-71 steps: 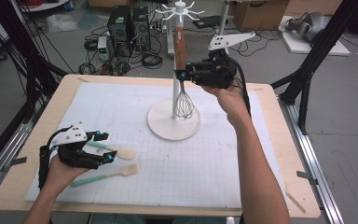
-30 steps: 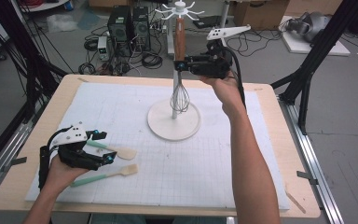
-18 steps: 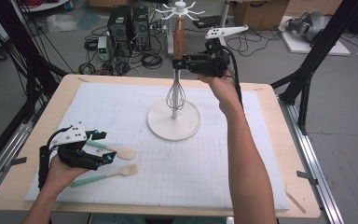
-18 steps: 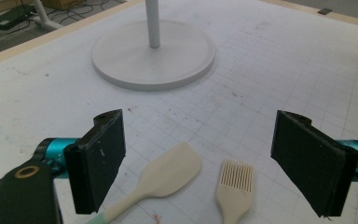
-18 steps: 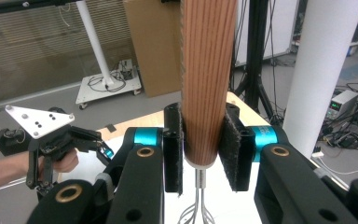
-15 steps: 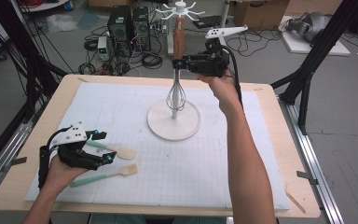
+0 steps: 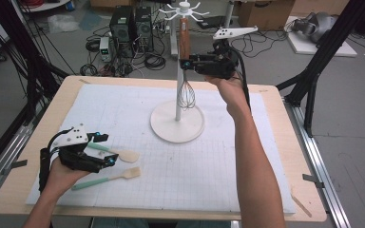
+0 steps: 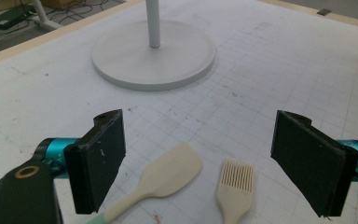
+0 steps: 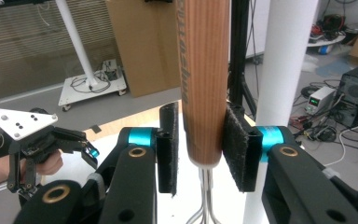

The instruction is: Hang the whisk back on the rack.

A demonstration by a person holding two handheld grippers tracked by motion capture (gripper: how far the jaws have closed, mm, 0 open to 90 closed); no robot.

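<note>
The whisk (image 7: 185,71) hangs from the white stand (image 7: 177,124), its wooden handle between the right gripper (image 9: 200,149) jaws, which have just been opening, a gap showing at one pad; they should be spread fully before withdrawal; the left gripper (image 8: 200,163) is held agape over two spatulas (image 8: 168,179).

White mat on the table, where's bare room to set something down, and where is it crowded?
On the white mat, the patch left of the stand base is bare, as is the near-right stretch. Crowded: near-left, with the spatula, brush and left gripper.
</note>
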